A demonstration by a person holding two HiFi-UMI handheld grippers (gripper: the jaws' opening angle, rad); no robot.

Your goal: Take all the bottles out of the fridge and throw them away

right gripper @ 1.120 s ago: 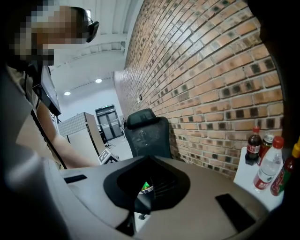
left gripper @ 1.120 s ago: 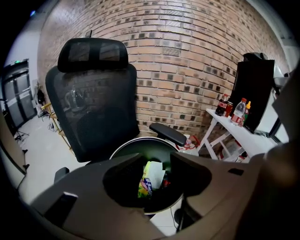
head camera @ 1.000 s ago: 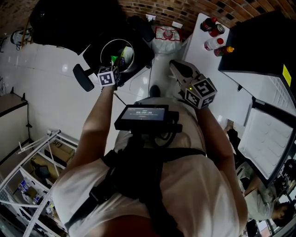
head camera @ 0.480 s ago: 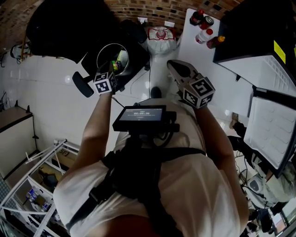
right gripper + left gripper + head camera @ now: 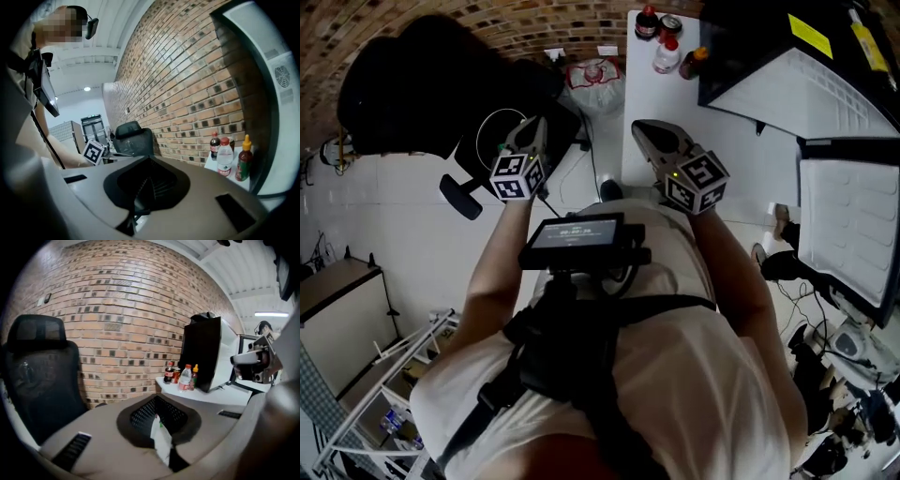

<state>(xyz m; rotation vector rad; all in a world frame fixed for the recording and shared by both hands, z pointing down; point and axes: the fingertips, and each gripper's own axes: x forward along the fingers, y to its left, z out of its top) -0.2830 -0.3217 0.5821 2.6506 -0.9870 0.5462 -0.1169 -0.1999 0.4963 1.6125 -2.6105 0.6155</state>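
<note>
Holding left gripper (image 5: 536, 127) and right gripper (image 5: 640, 127) with jaws pressed together, empty; round plastic bottles (image 5: 666, 56) stand at one o'clock on the smooth white table (image 5: 661, 94)

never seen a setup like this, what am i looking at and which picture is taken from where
There is no robot here. A person holds a two-jaw tool in each hand. The head view looks down from their head onto the left tool and the right tool; the cubes with square markers are parts of them. The other two pictures come from cameras riding on each tool, looking along its jaws. Both tools are shut, with no bottle in them. Ahead, a white counter beside the open fridge carries a few bottles. A bin stands below the left tool.
</note>
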